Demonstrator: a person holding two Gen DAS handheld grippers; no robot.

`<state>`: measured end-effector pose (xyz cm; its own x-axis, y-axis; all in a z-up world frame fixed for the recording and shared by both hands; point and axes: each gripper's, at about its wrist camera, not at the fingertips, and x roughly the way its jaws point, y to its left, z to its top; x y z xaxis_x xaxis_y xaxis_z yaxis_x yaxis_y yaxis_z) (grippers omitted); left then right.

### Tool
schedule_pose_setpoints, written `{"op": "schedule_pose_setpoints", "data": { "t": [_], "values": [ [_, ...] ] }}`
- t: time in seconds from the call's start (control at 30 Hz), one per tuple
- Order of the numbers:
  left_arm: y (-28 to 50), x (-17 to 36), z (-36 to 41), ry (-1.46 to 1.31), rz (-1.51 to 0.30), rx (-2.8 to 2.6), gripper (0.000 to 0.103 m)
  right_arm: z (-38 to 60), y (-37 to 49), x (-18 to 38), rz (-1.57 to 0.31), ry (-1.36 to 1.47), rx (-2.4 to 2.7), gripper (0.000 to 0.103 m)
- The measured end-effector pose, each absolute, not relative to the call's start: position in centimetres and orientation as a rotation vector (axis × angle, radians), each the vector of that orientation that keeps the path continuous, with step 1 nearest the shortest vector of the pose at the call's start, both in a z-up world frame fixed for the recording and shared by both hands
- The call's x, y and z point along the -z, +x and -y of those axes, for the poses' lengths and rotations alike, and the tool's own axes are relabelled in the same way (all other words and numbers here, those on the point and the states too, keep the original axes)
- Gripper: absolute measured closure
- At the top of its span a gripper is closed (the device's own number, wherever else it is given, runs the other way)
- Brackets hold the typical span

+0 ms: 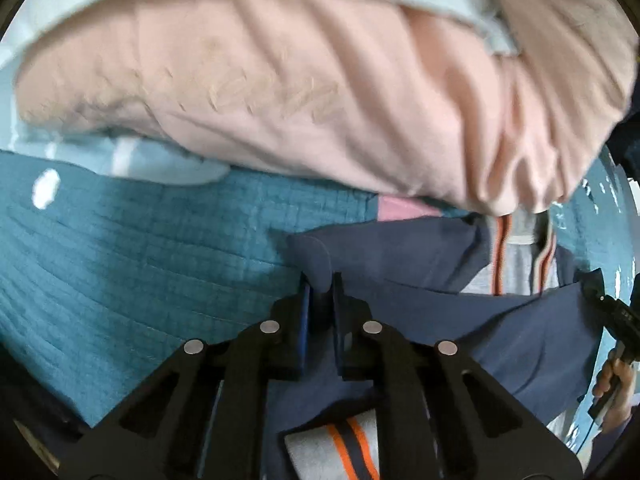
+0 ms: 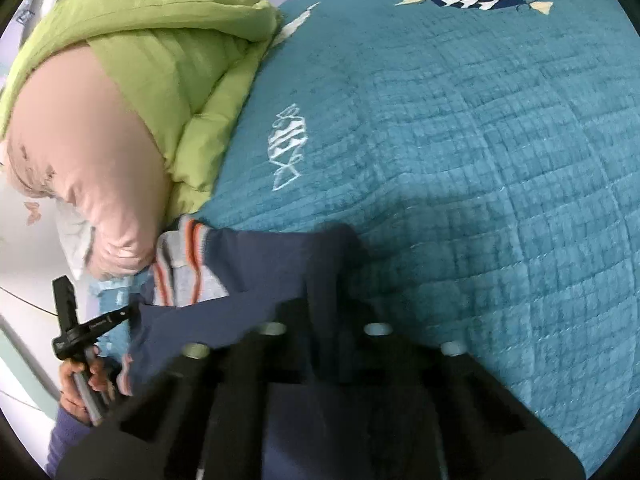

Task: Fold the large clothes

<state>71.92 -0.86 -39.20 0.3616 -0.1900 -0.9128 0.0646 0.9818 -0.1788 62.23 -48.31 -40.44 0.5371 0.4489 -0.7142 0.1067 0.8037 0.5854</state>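
The left gripper (image 1: 321,286) has its jaws closed on a fold of the navy garment (image 1: 440,264), which lies on the teal quilt (image 1: 140,260) of the bed. The right gripper (image 2: 325,312), blurred, pinches the same garment's other edge; a pink pillow (image 1: 280,80) hides the cloth beyond.

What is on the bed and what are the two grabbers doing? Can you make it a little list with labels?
place: teal quilted bedspread with fish patterns
garment: navy garment with grey panel and orange stripes, lying on the bedspread
left gripper: shut on a fold of the navy garment
right gripper: shut on the navy garment's edge
pillow: pink pillow behind the garment
blanket: green duvet bunched beside the pillow
fold stage: garment gripped at two spots, not yet folded
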Motion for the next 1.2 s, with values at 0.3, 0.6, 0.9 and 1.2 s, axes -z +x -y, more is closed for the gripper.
{"op": "schedule_pose_setpoints", "data": {
  "t": [0.3, 0.6, 0.9, 1.2],
  "values": [
    [65.1, 32.0, -2.4, -0.163, -1.085, 0.309, 0.095, 47.1, 55.6, 33.8, -0.898, 0.604, -0.343, 0.099],
    [53.7, 27.8, -2.8, -0.121, -1.052, 0.350, 0.095, 43.6, 43.8, 28.6, -0.915, 0.496, -0.432, 0.098],
    [39.6, 31.2, -6.2, 0.004, -1.209, 0.357, 0.095, 41.2, 29.8, 32.4, -1.133, 0.377, -0.399, 0.094],
    [34.2, 35.3, -7.2, -0.015, -1.298, 0.330, 0.089, 41.1, 25.2, 34.1, -1.169, 0.409, -0.283, 0.070]
  ]
}}
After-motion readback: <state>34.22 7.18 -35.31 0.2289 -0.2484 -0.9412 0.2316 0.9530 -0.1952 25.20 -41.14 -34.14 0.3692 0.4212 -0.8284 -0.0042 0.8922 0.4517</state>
